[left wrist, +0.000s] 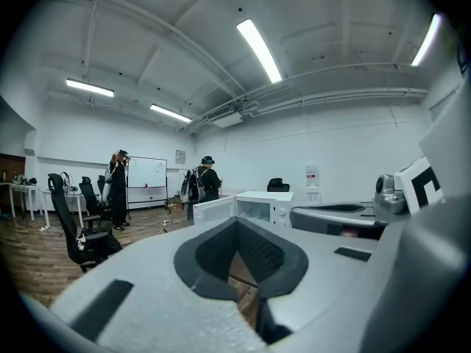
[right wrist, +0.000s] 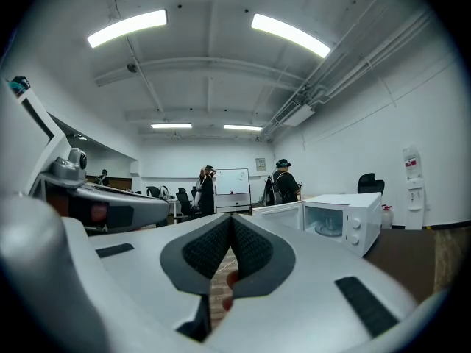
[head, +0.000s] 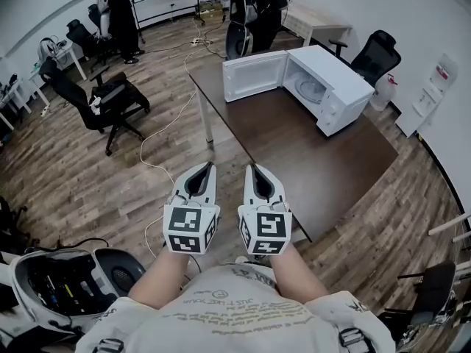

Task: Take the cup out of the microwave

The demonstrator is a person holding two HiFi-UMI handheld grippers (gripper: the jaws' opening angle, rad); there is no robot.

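Cup (right wrist: 328,223) is sitting inside the white microwave (head: 346,94), showing only as a small pale, glassy shape on the turntable, too small for any detail. The microwave is standing at the far end of a dark brown table (head: 324,164), with its door (head: 254,75) hanging wide open to the left. Wood-plank floor (head: 66,175) is spreading all around the table, with a white cable (head: 151,164) trailing across it and black office chairs (head: 103,101) standing to the left. At the far end of the room, a person in black (head: 121,17) is standing near a whiteboard (right wrist: 232,180), and another with a backpack (head: 257,6) is standing behind the microwave. The left gripper (head: 211,165) and the right gripper (head: 248,166) are hovering side by side, just short of the table's near corner and well apart from the microwave, both pointing towards it. Each is showing its jaws pressed together, with nothing between them.
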